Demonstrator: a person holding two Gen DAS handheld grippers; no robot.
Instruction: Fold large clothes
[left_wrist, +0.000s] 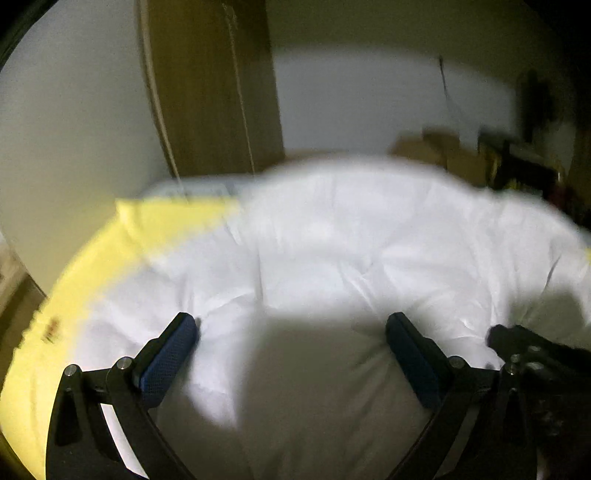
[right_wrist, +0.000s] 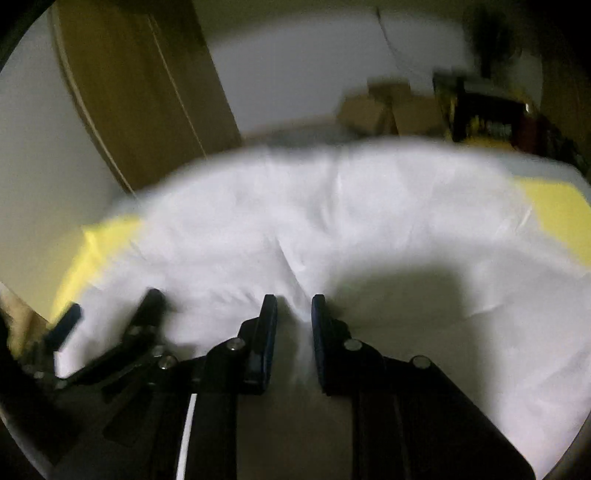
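Observation:
A large white garment (left_wrist: 332, 240) lies spread over a yellow sheet (left_wrist: 74, 280); it also shows in the right wrist view (right_wrist: 369, 221). My left gripper (left_wrist: 291, 328) is open wide just above the white cloth, with nothing between its blue pads (left_wrist: 170, 354). My right gripper (right_wrist: 294, 306) is pinched on a raised ridge of the white cloth between its jaws. The right gripper also shows at the right edge of the left wrist view (left_wrist: 517, 343), and the left gripper at the lower left of the right wrist view (right_wrist: 110, 317). Both views are blurred.
A brown wooden door (left_wrist: 210, 85) and a white wall stand behind the bed. Cardboard boxes (right_wrist: 384, 107) and dark cluttered shelves (right_wrist: 491, 114) sit at the far right. The yellow sheet (right_wrist: 561, 218) shows on both sides of the garment.

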